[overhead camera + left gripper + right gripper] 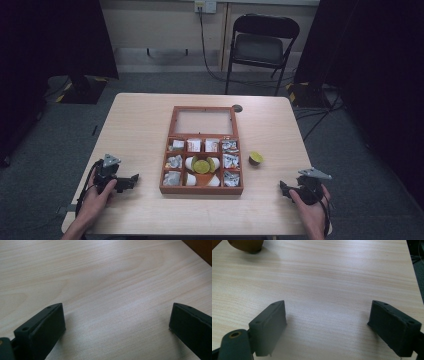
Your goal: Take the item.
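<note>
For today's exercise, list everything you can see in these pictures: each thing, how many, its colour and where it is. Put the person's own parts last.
Table: one, pale wood, centre of the room.
Compartment box: one, reddish-brown wood, mid-table, glass lid open towards the far edge.
Sachets: several, white and silvery, in the box's outer compartments.
Capsules in the box: a few, white with one lime-green top, middle compartments.
Loose capsule: one, brown with yellow-green top, on the table right of the box.
Dark disc: one, near the far table edge.
Folding chair: one, black, beyond the table.
Left tool: one, black, jaws apart, near left edge.
Right tool: one, black, jaws apart, near right edge.
</note>
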Tool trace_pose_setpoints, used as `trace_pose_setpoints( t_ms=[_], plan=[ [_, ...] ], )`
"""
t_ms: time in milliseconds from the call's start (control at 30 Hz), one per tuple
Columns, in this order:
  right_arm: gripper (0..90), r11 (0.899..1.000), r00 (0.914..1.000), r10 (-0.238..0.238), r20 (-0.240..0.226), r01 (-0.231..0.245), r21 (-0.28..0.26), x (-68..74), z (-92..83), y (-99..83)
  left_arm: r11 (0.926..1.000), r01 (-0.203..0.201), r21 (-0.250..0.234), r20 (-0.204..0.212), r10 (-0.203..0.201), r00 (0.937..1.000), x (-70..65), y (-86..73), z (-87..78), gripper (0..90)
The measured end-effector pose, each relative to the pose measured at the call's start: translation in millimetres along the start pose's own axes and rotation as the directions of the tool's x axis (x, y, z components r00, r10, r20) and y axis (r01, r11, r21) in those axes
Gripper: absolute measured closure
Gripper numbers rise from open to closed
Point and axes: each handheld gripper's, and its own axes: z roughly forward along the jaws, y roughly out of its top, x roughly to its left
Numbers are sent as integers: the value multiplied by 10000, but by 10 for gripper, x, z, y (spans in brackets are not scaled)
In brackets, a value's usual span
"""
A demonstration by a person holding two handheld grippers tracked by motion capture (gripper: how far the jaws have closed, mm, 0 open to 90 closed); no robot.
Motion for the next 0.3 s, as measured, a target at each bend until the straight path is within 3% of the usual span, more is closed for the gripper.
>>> trace_pose_setpoints(
  t_ms=[300],
  plan=[
    [128,9998,9997,115,230,-111,-164,53,7,-17,10000,-2,-6,15,2,10000,0,-1,0,0]
  ],
)
